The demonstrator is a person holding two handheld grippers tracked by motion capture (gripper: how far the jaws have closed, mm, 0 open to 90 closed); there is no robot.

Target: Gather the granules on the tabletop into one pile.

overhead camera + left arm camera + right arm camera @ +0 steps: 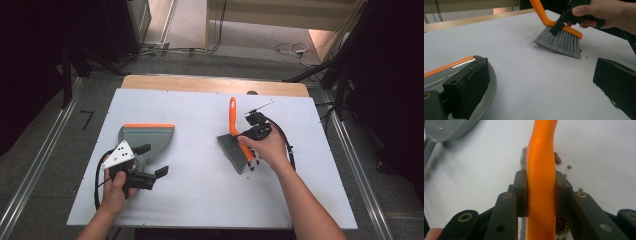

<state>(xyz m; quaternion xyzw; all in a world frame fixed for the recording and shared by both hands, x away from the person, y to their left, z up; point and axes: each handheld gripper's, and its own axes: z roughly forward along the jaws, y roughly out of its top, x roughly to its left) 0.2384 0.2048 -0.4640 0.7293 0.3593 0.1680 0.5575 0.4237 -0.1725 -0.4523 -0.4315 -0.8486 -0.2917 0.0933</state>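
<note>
Dustpan on my left, brush gripped on my right.

On the left of the white counter [200,190] I see my left gripper [145,167] with its jaws spread wide, holding nothing; one jaw sits against the grey dustpan [150,137], whose orange lip faces the far side. Toward the right, my right gripper [250,132] has its jaws closed tight on the orange handle of the brush [232,145], grey bristles tilted down onto the counter. Small green and red beans [569,166] lie scattered on the counter just beside the bristles.
</note>
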